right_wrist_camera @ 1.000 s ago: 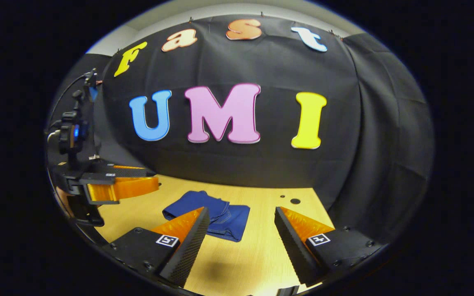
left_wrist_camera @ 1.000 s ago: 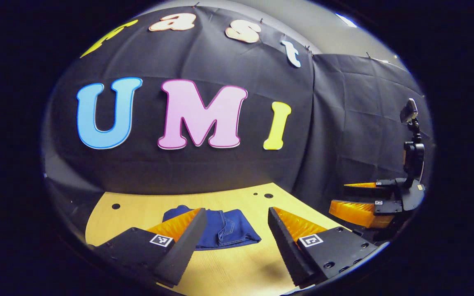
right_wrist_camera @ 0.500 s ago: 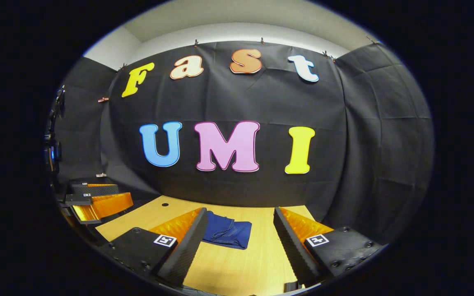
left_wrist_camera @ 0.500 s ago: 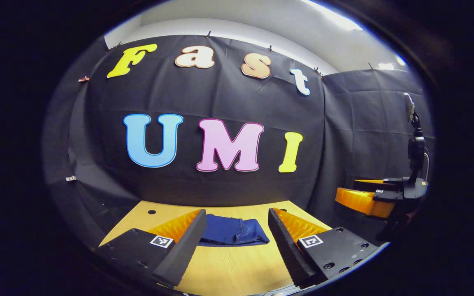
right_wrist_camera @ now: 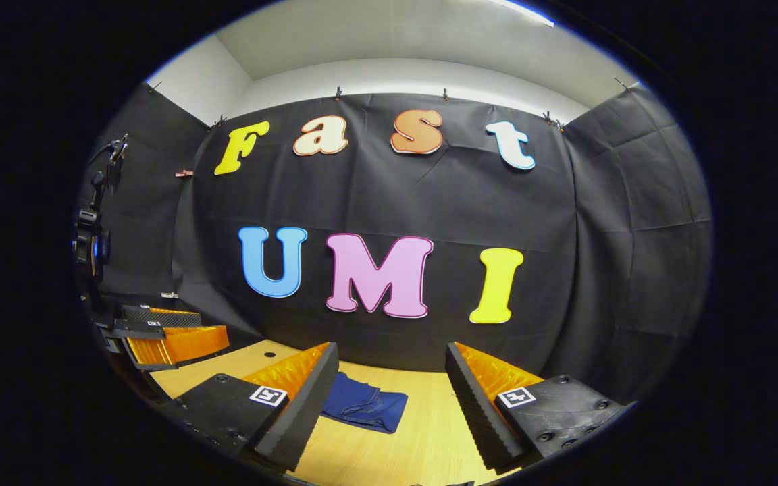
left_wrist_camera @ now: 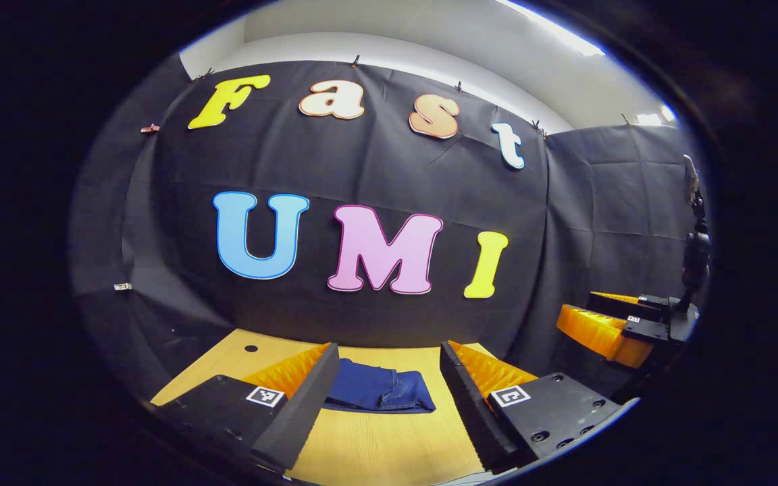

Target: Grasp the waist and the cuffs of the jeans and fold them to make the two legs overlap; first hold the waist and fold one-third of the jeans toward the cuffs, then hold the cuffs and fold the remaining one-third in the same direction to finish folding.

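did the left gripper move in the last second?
Yes. The left gripper pulled back and tilted up from the folded jeans; the booth wall slid lower in the left gripper view.

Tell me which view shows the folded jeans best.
The left gripper view: the jeans lie on the table centred between the open fingers, seams visible. In the right gripper view the jeans sit off to the left, one end hidden behind a finger.
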The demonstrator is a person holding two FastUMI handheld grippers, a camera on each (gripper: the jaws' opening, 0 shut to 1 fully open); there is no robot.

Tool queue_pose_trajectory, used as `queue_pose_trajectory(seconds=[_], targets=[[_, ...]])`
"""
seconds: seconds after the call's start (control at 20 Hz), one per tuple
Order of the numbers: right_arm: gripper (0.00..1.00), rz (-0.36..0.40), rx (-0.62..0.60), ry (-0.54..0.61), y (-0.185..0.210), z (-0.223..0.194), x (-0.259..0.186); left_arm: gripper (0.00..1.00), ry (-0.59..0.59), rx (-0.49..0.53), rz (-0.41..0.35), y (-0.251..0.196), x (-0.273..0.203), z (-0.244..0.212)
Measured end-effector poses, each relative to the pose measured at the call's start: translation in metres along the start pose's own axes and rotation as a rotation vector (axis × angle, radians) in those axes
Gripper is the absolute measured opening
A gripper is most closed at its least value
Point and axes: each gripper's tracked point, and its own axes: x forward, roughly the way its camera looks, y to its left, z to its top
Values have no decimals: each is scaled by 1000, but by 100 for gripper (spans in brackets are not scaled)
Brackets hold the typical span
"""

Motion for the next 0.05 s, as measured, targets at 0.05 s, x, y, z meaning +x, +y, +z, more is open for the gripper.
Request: queue_pose_trajectory(seconds=[0.05], targets=[[97, 2, 0, -3, -2, 1, 1, 95, -4, 0, -4, -5, 2, 1]])
